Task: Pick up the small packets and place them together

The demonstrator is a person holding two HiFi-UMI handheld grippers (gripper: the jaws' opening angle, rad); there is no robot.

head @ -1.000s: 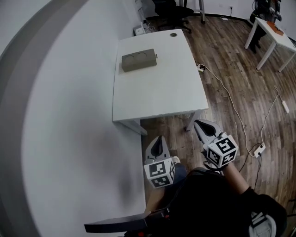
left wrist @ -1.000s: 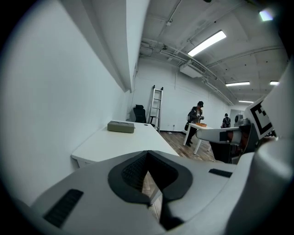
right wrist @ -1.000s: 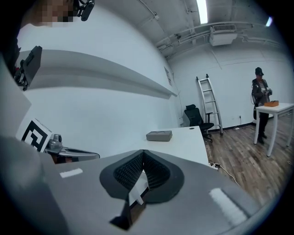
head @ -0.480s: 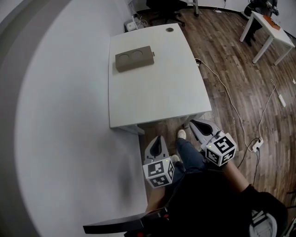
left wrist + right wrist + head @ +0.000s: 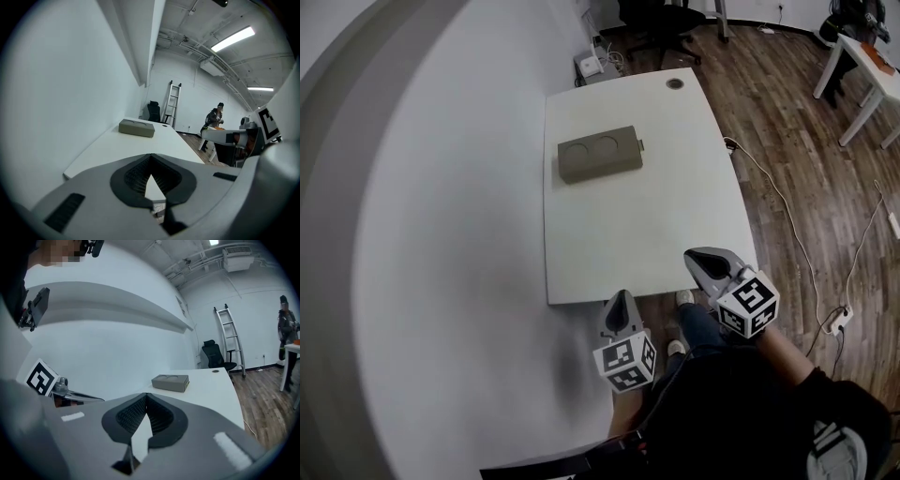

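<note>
Head view, nearest first: the left gripper (image 5: 622, 295) and the right gripper (image 5: 692, 255) are both held at the near end of the white rectangular table (image 5: 628, 244), tips aimed up its length. In each gripper view the ribbed dark pads meet at the tip with nothing caught between them, so both pairs of jaws are closed and empty.

Further up, in the far half of the tabletop and close to the wall-side edge, lies a flat grey-brown rectangular box (image 5: 600, 154) with two round recesses side by side in its top. Its long axis runs across the table's width, a little skewed, with a small tab at the end that faces the open room. No small packets can be made out anywhere on the table; whether the recesses hold any is too small to tell.

Judged from this, the task is at its approach — nothing has been picked up. The next move would call for reaching forward over the tabletop toward the box and parting the jaws there.

Beyond the table stands a black office chair (image 5: 661, 17) on the wooden floor (image 5: 787, 141).
</note>
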